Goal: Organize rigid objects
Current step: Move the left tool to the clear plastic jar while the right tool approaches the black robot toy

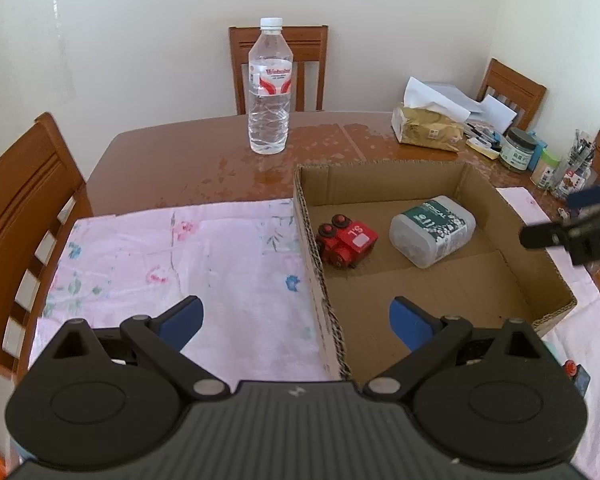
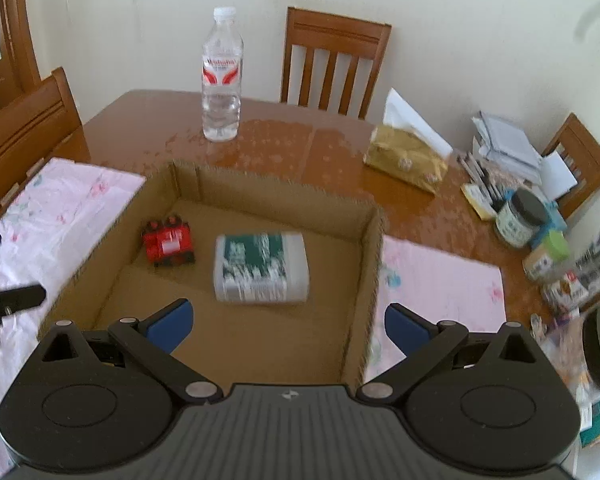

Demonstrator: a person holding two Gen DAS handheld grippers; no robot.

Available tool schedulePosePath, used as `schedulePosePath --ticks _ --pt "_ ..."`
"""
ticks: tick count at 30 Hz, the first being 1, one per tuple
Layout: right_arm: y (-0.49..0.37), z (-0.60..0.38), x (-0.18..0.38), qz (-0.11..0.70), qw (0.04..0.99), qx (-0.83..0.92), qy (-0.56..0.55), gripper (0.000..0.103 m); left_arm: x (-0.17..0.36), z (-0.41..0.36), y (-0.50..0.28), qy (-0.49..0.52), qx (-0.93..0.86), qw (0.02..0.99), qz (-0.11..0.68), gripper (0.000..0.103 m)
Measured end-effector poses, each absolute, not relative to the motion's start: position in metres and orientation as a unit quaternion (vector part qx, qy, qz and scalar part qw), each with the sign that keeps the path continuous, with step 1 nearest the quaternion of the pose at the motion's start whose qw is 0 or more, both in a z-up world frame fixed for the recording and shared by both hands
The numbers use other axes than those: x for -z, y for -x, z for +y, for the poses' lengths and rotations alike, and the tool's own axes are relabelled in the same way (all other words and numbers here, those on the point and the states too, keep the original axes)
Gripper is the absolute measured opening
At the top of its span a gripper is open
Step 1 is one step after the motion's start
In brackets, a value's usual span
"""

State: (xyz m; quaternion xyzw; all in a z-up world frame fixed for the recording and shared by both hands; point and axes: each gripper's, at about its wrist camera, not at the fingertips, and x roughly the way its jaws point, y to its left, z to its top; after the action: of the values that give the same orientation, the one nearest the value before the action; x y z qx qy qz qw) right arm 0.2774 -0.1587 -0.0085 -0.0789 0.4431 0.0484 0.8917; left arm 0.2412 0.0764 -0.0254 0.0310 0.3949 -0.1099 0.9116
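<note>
I have both grippers hanging over the near edge of the cardboard box, and neither is carrying anything: the left gripper has its blue fingers spread wide with only the pink floral cloth and the box wall below the gap, and the right gripper has its fingers just as far apart above the box floor. 2 rigid items already lie inside the box, a red toy truck tipped near the left wall and a clear lidded tub with a green label lying on its side just beside it, the 2 not touching. I read this as the gap between placements, with the tub freshly set down and the right gripper free of it. The 1 obvious item still outside is the water bottle, standing upright on the bare counter beyond the box's far left corner, well apart from both grippers. My next move, I judge, is to reach the left gripper forward over the cloth, level it off, and take the bottle around its body below the label; it is tall and could topple if I nudge it first.
</note>
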Motion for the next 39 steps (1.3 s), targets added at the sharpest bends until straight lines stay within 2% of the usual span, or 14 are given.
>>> schedulePosePath --ticks 12,22,33,39 --pt "-0.204 -0.216 0.042 0.451 0.887 -0.075 0.067 0.103 0.023 0.032 -0.182 -0.030 0.056 0.910 0.409 0.099" --pt "-0.149 -0.247 0.088 0.496 0.856 -0.117 0.087 0.103 0.031 0.009 -0.143 -0.034 0.035 0.903 0.428 0.099" --pt "-0.141 -0.235 0.127 0.509 0.845 -0.118 0.115 0.103 0.033 0.004 -0.121 -0.039 0.033 0.899 0.434 0.099" --pt "-0.154 -0.240 0.131 0.509 0.849 -0.117 0.081 0.103 0.042 0.006 -0.110 -0.033 0.042 0.892 0.449 0.099"
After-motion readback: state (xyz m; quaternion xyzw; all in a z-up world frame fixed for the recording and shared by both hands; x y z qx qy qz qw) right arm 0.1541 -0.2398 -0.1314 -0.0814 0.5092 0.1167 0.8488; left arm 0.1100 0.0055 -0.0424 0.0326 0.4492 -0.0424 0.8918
